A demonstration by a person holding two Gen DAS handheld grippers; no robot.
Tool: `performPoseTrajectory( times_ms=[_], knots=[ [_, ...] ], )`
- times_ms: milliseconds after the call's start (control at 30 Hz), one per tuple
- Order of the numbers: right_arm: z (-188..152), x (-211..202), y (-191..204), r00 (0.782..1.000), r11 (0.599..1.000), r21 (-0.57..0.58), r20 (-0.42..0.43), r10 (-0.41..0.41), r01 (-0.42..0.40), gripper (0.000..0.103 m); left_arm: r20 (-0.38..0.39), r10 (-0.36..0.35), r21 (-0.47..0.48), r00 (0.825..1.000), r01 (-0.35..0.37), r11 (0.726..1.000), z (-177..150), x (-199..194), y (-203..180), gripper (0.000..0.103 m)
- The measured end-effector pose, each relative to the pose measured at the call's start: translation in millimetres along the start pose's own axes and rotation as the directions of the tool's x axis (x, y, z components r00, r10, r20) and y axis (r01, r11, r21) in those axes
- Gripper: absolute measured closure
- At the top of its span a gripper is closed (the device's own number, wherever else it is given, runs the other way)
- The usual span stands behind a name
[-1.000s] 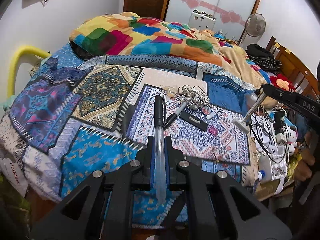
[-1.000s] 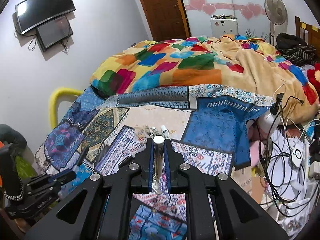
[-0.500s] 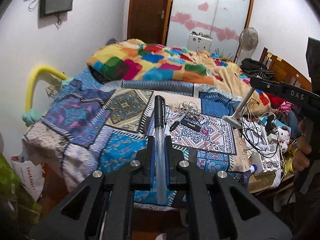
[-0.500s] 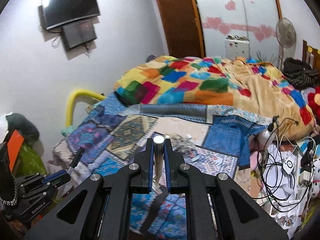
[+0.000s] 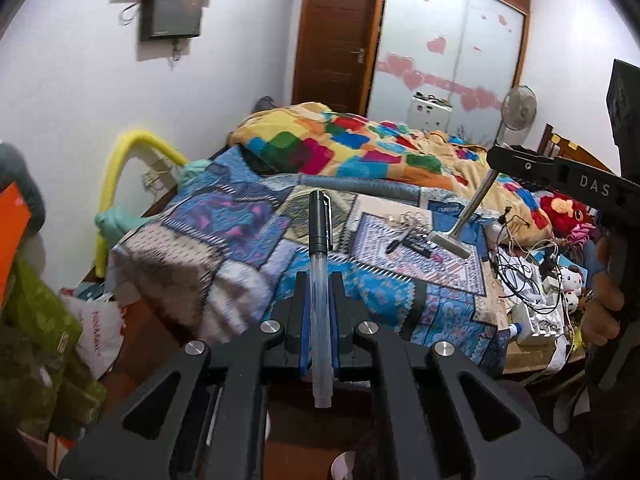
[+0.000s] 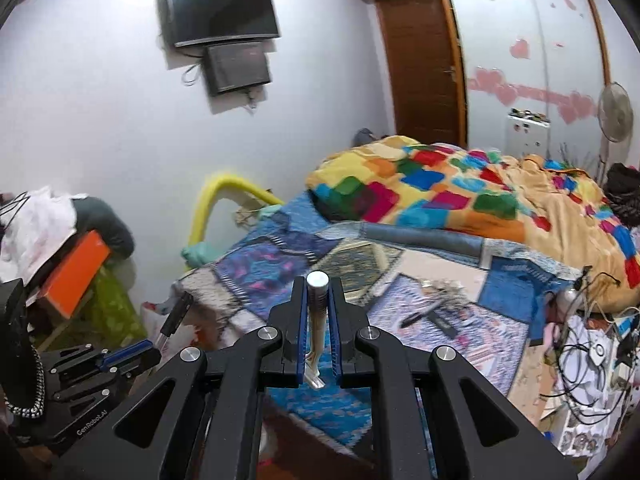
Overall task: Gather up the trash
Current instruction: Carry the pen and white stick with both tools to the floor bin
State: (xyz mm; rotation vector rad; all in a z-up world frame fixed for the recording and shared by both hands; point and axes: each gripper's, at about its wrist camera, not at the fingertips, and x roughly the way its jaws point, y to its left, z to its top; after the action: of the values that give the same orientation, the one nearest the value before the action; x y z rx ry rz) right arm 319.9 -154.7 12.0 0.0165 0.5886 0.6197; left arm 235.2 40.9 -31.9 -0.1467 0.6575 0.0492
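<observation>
Pulled up and back from the bed (image 5: 224,216), left hand-held gripper (image 5: 319,300) squeezing pen (image 5: 320,248), right hand-held gripper (image 6: 318,304) squeezing razor (image 6: 317,320); best kept squeezed tight until reaching a trash bag.

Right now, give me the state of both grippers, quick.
Left gripper: shut on a pen.
Right gripper: shut on a razor.
</observation>
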Motion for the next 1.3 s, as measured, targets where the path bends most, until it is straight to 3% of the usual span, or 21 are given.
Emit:
performPoseTrajectory(
  times_ms=[400,867,1167,1233,1300],
  knots=[
    [-35,26,89,0.989,0.988,-0.082,-0.084,0.122,-0.129,0.094,-0.027,0.098,-0.08,0.995,-0.1,0.992,-45,-42,76,0.096],
    [-86,87,160,0.947,0.967,-0.149,-0.276,0.162,-0.209,0.094,-0.162,0.129,-0.193,0.978,-0.16,0.968,-104,-6,147,0.096],
    [-125,150,186,0.877,0.952,-0.156,-0.45,0.17,-0.265,0.094,-0.294,0.11,-0.303,0.95,-0.202,0.931,-145,35,184,0.096],
    [-132,163,190,0.854,0.946,-0.155,-0.491,0.175,-0.283,0.094,-0.315,0.097,-0.324,0.944,-0.203,0.924,-153,43,189,0.096],
    [-138,177,195,0.814,0.934,-0.136,-0.541,0.209,-0.33,0.094,-0.339,0.093,-0.335,0.936,-0.213,0.918,-160,52,192,0.096]
  ],
)
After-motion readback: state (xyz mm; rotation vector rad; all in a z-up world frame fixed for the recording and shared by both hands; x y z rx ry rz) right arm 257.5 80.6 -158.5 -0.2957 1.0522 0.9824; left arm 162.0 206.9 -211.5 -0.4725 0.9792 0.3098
